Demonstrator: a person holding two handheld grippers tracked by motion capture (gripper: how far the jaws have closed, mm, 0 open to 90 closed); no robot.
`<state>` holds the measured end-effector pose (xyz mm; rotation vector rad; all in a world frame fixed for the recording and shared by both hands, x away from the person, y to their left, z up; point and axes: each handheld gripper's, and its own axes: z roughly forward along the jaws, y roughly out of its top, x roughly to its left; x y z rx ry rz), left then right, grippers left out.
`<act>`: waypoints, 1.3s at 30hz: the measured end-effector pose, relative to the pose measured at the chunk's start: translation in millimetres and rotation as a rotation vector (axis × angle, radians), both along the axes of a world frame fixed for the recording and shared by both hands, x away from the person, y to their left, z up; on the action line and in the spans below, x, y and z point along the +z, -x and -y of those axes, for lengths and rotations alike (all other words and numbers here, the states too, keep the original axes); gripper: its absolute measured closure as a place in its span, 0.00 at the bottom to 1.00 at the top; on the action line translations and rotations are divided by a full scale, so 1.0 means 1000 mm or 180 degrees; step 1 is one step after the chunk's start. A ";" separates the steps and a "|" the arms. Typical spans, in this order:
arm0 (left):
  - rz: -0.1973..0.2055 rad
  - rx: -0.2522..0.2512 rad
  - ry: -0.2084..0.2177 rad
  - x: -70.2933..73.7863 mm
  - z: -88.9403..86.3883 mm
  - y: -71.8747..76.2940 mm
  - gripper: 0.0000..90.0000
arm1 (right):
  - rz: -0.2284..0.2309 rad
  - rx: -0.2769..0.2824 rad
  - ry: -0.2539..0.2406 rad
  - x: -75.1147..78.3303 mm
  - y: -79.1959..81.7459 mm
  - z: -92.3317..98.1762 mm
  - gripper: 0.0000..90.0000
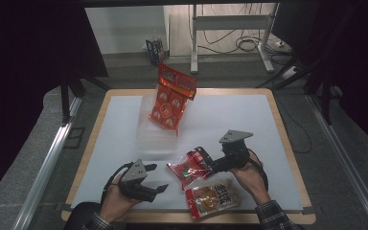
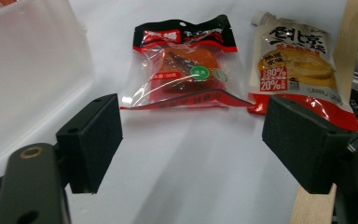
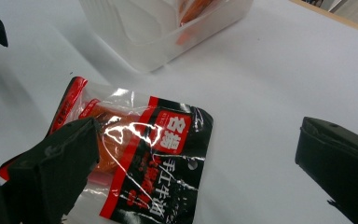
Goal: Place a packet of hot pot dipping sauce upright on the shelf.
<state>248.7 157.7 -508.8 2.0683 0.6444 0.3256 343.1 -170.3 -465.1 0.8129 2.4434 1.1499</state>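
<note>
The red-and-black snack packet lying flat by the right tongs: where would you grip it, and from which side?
Probably by its black sealed header edge. The red-and-black snack packet lies flat on the white table cover, bulging in the middle and thin at the seals. The right tongs, open, already stand at that end, so come in low from the person's right and pinch the flat strip, not the bulge.

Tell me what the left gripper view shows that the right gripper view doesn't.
Left gripper view alone: the white and yellow pouch beside the red and black snack pack, and the table's wooden edge; the left gripper stands open over bare sheet. Right gripper view alone: an orange packet standing in the clear plastic box, and the open right gripper over the pack. Both share the pack, the box and the white sheet.
</note>
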 end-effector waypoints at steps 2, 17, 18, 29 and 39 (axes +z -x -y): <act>0.0007 -0.0011 -0.0002 0.000 0.002 0.000 0.23 | -0.0001 -0.0004 -0.0004 0.000 0.001 0.001 0.00; -0.0013 -0.0123 0.0261 0.005 0.016 -0.012 0.49 | -0.0195 -0.0166 -0.0035 -0.022 0.014 0.021 0.00; -0.0021 -0.0123 0.0287 0.005 0.017 -0.014 0.49 | -0.0195 -0.0166 -0.0035 -0.022 0.014 0.021 0.00; -0.0046 -0.0151 0.0335 0.002 0.034 -0.033 0.87 | -0.0247 -0.0213 -0.0020 -0.029 0.021 0.028 0.00; -0.0169 -0.0153 0.0107 -0.014 0.049 -0.048 1.00 | -0.0304 -0.0205 0.0091 -0.034 0.022 0.017 0.02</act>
